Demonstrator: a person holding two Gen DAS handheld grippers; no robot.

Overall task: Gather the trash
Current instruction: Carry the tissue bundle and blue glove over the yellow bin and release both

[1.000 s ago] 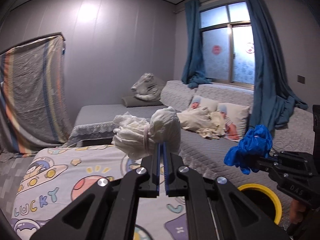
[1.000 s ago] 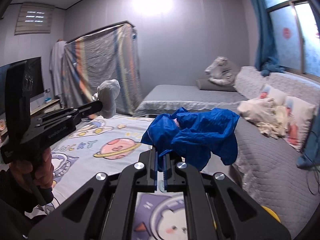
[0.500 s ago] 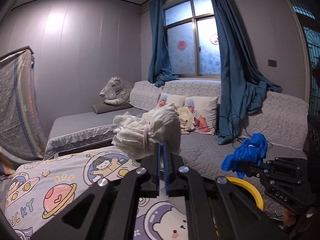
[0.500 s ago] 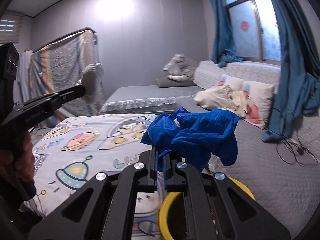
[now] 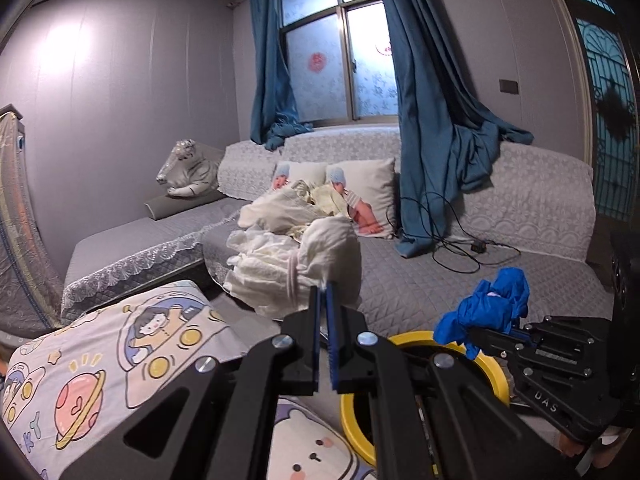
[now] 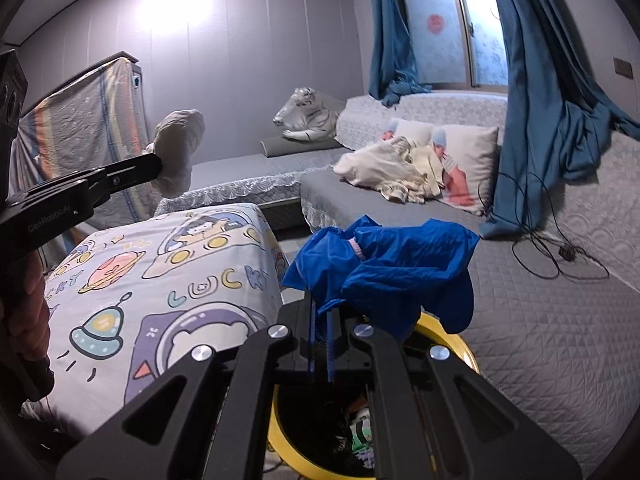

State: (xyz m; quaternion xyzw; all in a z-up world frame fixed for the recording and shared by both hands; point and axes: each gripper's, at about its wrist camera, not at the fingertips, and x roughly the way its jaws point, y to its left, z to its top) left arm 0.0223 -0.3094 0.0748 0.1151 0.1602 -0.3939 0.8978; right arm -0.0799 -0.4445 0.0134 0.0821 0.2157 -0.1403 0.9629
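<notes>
My left gripper point(image 5: 322, 300) is shut on a crumpled white bundle of trash point(image 5: 292, 266) and holds it in the air; it also shows in the right wrist view point(image 6: 176, 152). My right gripper point(image 6: 320, 316) is shut on a crumpled blue plastic piece point(image 6: 392, 268), seen in the left wrist view point(image 5: 488, 308) too. Both hang above a yellow-rimmed trash bin point(image 6: 448, 344) with a dark inside holding some litter point(image 6: 360, 424). The bin rim also shows in the left wrist view point(image 5: 416, 338).
A table with a cartoon-print cloth point(image 6: 160, 280) stands left of the bin. A grey quilted sofa point(image 6: 540, 320) runs along the right, with pillows and a pale blanket point(image 6: 400, 164), black cables point(image 6: 560, 256), blue curtains point(image 6: 540, 100) and a toy tiger point(image 6: 308, 116).
Both grippers have swung to the right and lowered toward the bin, still holding their trash. The yellow rim and the bin's inside have come into view under the right gripper.
</notes>
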